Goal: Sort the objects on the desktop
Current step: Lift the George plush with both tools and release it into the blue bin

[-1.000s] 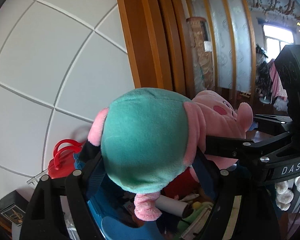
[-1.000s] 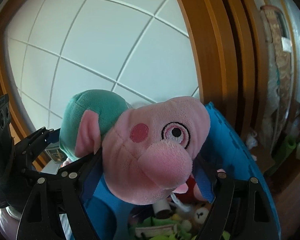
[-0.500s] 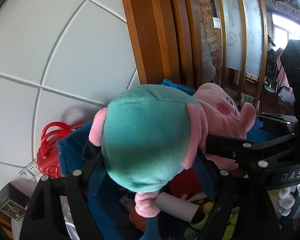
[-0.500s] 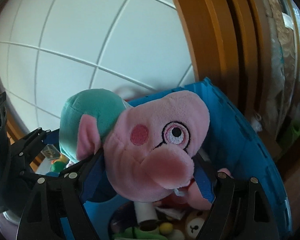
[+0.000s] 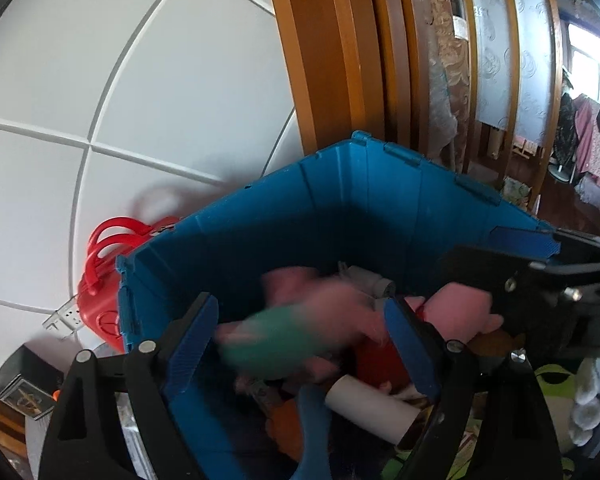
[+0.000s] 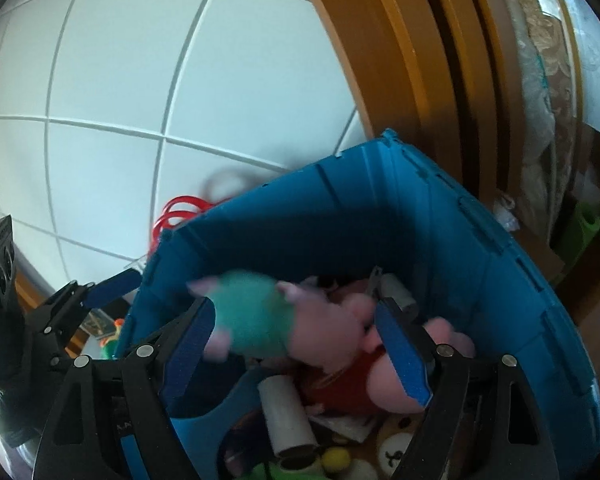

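So both grippers are spread wide with nothing in them. The left gripper and right gripper hang over the blue bin, and the pig plush with the teal shirt is a motion-blurred smear between the fingers, touching neither pad. A cardboard tube lies below it around 6 o'clock, and a red-dressed pig plush sits at 4 o'clock.
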The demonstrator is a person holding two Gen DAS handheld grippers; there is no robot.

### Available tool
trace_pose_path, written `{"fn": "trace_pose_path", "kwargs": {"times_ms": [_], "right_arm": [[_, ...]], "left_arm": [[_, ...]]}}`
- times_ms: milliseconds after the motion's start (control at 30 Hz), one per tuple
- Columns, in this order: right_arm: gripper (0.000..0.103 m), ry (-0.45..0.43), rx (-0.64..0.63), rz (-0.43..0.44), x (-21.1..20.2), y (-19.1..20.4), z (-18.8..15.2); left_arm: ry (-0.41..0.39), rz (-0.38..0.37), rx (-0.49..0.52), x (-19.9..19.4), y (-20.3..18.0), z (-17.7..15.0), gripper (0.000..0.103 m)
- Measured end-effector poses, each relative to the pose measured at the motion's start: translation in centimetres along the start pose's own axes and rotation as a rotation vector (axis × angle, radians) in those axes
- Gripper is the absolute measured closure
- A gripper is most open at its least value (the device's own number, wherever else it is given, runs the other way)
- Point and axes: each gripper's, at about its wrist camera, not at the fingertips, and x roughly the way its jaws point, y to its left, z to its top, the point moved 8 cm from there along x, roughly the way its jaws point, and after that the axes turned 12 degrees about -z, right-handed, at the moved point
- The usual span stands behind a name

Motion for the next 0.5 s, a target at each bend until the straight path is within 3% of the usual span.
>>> {"fn": "trace_pose_path", "kwargs": {"times_ms": [333, 500], "right_arm": [[0.015, 0.054, 0.002, -0.085, 0.7, -0.8, -0.7], [0.005, 0.055, -0.010, -0.103, 0.8, -0.8, -0.7]], "left_arm": [[0.047, 0.025, -0.047, -0.8, 0.8, -1.6, 0.018], [0.029, 0.044, -0.059, -2.5, 1.3, -2.3, 0.018]]}}
